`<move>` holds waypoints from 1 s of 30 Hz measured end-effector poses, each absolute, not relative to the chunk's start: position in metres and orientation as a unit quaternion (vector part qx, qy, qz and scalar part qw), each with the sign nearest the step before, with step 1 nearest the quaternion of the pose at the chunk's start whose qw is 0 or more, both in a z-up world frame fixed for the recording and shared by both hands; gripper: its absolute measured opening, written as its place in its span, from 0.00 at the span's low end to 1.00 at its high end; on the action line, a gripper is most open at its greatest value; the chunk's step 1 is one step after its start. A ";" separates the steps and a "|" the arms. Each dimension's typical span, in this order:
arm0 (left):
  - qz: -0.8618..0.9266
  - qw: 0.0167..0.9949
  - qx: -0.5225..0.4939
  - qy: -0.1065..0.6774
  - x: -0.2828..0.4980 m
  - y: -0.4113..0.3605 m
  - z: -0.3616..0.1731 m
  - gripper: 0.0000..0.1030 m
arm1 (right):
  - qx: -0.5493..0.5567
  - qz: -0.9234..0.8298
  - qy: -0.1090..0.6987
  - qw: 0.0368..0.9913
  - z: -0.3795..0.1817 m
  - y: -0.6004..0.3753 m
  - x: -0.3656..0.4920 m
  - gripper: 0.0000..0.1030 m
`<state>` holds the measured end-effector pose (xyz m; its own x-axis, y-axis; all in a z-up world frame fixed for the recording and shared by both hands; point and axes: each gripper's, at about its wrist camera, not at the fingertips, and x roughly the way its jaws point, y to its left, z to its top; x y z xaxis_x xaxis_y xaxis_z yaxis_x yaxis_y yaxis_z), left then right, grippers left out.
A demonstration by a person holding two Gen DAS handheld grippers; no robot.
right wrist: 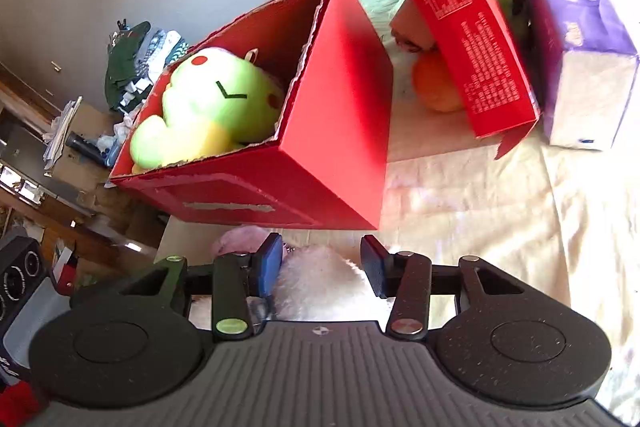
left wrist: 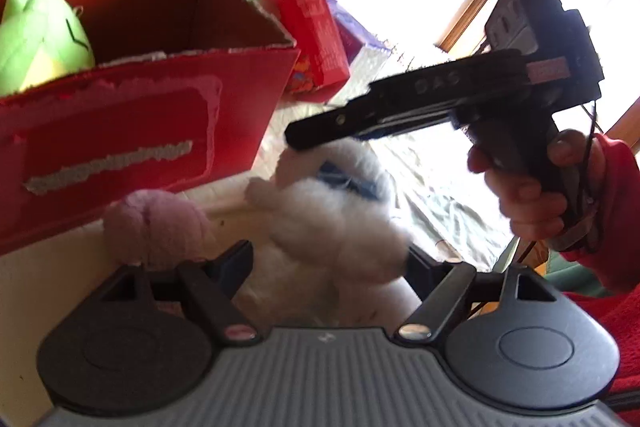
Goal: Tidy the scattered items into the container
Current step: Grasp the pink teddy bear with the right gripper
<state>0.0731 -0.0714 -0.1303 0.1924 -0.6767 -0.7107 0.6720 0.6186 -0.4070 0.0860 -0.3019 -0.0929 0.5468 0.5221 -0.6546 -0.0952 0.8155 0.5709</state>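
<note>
Left tool (left wrist: pixel 328 259): fingers spread around the white plush toy (left wrist: pixel 332 227), not visibly pinching it. Right tool (right wrist: pixel 322 263): fingers spread, straddling the same toy from above. Toy lies at 6 o'clock of the red box (right wrist: pixel 340 99). Green plush (right wrist: pixel 208 107) sits inside the box.

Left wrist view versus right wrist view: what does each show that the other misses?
Only the left wrist view shows the right gripper from outside, held by a hand in a red sleeve. Only the right wrist view shows the orange fruit and side clutter. Both show the red box holding the green plush, the white plush and the purple tissue pack.
</note>
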 end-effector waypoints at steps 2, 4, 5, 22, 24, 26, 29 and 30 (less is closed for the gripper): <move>-0.426 0.775 0.000 0.467 0.074 -0.066 -0.131 0.77 | 0.248 0.202 0.418 0.850 -0.082 -0.301 0.082 0.47; -0.417 0.787 -0.004 0.455 0.071 -0.053 -0.124 0.77 | 0.242 0.245 0.407 0.846 -0.071 -0.285 0.083 0.47; -0.412 0.793 -0.008 0.448 0.070 -0.045 -0.120 0.77 | 0.238 0.258 0.409 0.842 -0.070 -0.276 0.085 0.51; -0.319 0.805 -0.060 0.496 0.103 0.002 -0.179 0.76 | 0.183 0.188 0.571 0.778 -0.120 -0.195 0.133 0.67; -0.323 0.804 -0.059 0.496 0.102 -0.002 -0.178 0.68 | 0.160 0.174 0.578 0.781 -0.120 -0.187 0.134 0.72; -0.326 0.805 -0.056 0.493 0.101 -0.006 -0.174 0.59 | 0.139 0.165 0.579 0.787 -0.123 -0.181 0.135 0.71; -0.333 0.807 -0.055 0.485 0.098 -0.012 -0.166 0.45 | 0.116 0.161 0.566 0.800 -0.126 -0.175 0.135 0.58; -0.334 0.810 -0.050 0.480 0.100 -0.018 -0.169 0.44 | 0.112 0.162 0.563 0.803 -0.126 -0.175 0.134 0.58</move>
<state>0.0996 -0.0180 -0.1690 0.3163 -0.5887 -0.7439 0.4931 0.7719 -0.4012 0.1340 -0.1749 -0.1261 0.3139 0.3863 -0.8673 -0.1346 0.9224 0.3621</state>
